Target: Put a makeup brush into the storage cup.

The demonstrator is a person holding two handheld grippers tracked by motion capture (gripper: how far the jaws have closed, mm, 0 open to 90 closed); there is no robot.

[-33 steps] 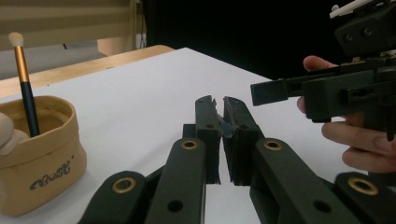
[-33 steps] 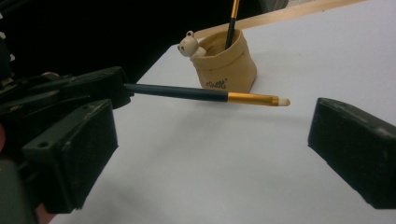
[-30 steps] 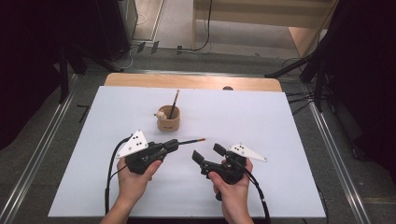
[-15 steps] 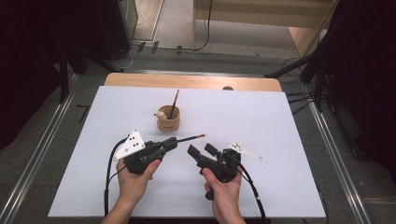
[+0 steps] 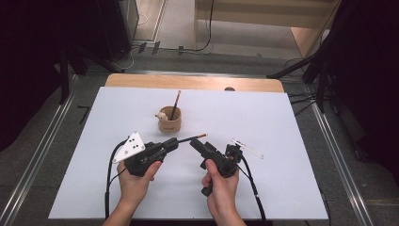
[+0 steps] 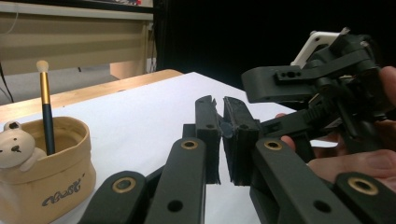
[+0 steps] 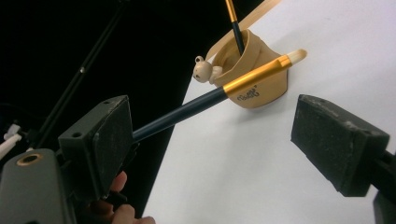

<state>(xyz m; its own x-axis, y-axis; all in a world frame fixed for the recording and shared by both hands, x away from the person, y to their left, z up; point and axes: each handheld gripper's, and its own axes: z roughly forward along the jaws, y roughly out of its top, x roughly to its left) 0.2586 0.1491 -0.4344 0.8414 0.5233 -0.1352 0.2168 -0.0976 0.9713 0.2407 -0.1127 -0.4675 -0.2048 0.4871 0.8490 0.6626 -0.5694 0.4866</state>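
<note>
Left gripper [image 5: 171,143] clamped on a makeup brush [image 5: 193,138]; right gripper [image 5: 197,145] jaws wide apart, nothing between them.

Brush: slim round dark handle, shiny gold ferrule, pale soft bristle tip. Its handle end is pinched between the left gripper's ribbed black pads [image 6: 207,135]; the long axis runs straight out from the jaws, tip pointing away from that gripper, roughly level above the white table cover [image 5: 282,132]. Right gripper sits just beside the brush shaft, its jaws just closed a little, matte foam-like pads [image 7: 337,140] not touching it. Beyond the brush tip: tan soft-sided cup [image 5: 170,124] with a small bear figure on the rim, holding a second brush [image 5: 175,104] upright, slightly tilted.
</note>
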